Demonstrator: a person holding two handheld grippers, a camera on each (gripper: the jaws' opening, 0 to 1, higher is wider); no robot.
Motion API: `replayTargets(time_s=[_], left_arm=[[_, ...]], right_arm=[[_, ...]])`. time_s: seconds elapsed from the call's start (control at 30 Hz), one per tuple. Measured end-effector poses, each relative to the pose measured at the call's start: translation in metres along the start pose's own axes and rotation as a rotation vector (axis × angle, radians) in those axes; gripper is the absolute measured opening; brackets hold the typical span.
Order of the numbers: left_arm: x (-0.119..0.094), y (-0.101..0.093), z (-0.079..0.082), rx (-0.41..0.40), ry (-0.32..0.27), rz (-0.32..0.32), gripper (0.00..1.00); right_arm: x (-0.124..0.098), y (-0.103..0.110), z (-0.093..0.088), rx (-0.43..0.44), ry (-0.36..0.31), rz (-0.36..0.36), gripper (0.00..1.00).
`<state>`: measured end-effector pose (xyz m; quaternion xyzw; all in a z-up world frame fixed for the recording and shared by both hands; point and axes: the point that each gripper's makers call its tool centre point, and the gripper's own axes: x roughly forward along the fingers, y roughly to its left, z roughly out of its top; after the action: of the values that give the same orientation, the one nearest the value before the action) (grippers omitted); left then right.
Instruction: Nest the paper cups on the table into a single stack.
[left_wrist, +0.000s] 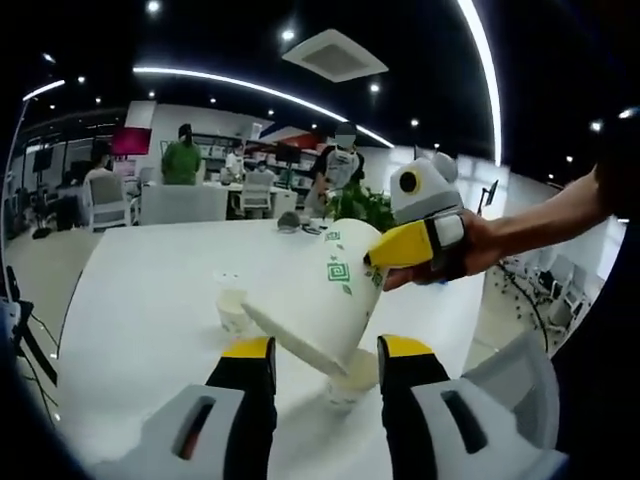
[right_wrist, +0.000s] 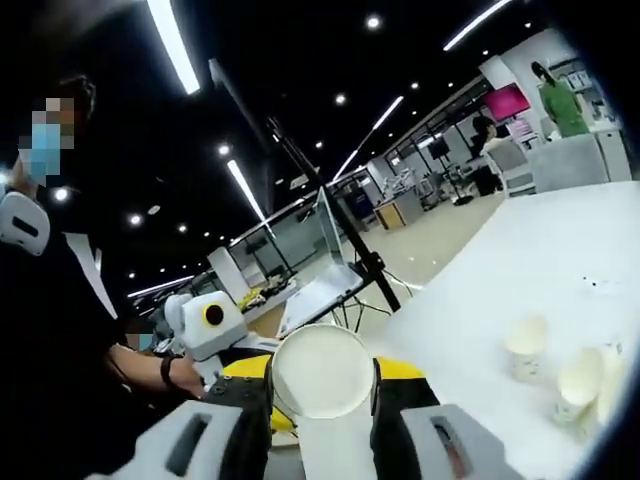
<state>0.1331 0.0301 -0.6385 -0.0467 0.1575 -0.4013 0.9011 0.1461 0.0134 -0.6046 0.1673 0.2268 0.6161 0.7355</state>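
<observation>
My right gripper (right_wrist: 322, 378) is shut on a white paper cup (right_wrist: 322, 370), whose round base faces its camera. In the left gripper view that cup (left_wrist: 335, 290), printed with a green pattern, hangs tilted over the white table (left_wrist: 150, 290), with the right gripper (left_wrist: 405, 248) reaching in from the right. My left gripper (left_wrist: 327, 348) stands open below it. A second cup (left_wrist: 352, 385) stands upright on the table just beyond the left jaws, close to the right-hand one. A third cup (left_wrist: 232, 305) stands further left. The left gripper (right_wrist: 235, 350) shows at lower left in the right gripper view.
More cups (right_wrist: 527, 348) (right_wrist: 582, 388) stand on the table at the right of the right gripper view. A person's hand (left_wrist: 480, 245) holds the right gripper. Beyond the table's far edge are a plant (left_wrist: 360, 205), chairs and people.
</observation>
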Motion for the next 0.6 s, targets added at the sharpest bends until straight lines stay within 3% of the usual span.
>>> replayTargets(time_s=[0.6], left_arm=[[0.001, -0.021, 0.017, -0.027, -0.077, -0.086, 0.24]], right_arm=[[0.009, 0.019, -0.002, 0.003, 0.02, 0.085, 0.37]])
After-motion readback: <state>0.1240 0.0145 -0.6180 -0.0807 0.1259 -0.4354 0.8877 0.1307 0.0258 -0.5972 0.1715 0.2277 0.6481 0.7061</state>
